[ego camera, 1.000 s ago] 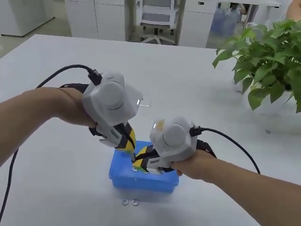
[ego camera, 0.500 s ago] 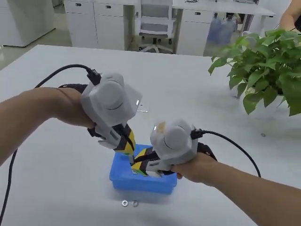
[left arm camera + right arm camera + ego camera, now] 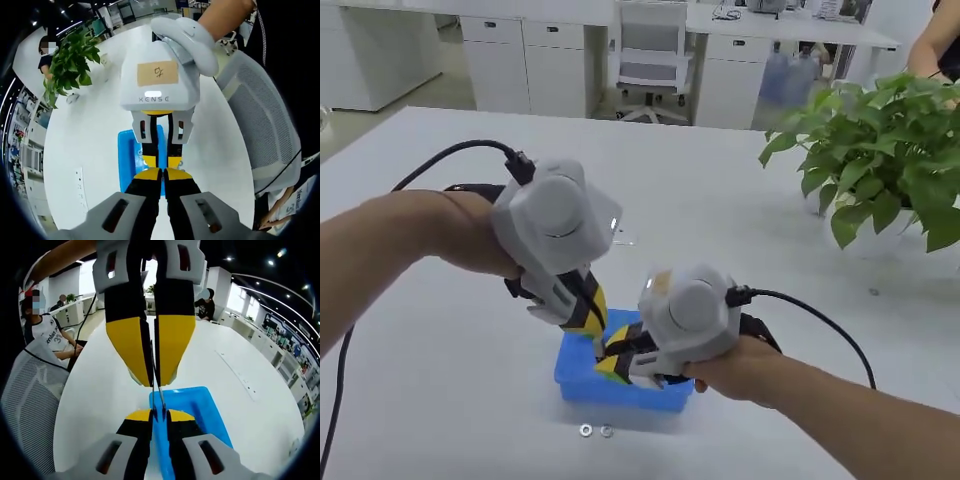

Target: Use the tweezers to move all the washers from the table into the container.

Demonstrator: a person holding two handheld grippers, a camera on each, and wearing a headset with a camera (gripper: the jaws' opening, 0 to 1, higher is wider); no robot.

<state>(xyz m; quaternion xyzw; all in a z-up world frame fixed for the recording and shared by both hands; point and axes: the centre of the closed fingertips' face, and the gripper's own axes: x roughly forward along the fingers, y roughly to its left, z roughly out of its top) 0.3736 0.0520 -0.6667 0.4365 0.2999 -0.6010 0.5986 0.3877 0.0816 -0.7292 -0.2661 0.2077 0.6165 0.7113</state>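
Very little has moved in the last second. The head view has tipped up a little, so the whole picture sits differently, but both grippers keep their pose.

On the left, the left gripper (image 3: 592, 322) still points down and to the right over the near-left part of the blue container (image 3: 620, 392). In the right gripper view its yellow-tipped jaws stand pressed close, pinching the thin metal tweezers (image 3: 158, 392) between them.

Just near of the container, two washers (image 3: 585, 431) lie side by side on the white table (image 3: 440, 400), apart from the container wall, exactly where they lay a second ago. They are untouched, so the task is not finished. Whether any washers are already in the container I cannot tell, since the grippers cover its inside.

To the right, the right gripper (image 3: 610, 362) stays tip to tip with the left one above the container. Its own jaws are drawn together around the lower end of the tweezers. How firmly they squeeze is not clear.

My reading is that this is a hold over the container, either a release or a re-grip of the tweezers, before a reach to the near side for the two washers. The potted plant (image 3: 880, 150) at the far right plays no part.
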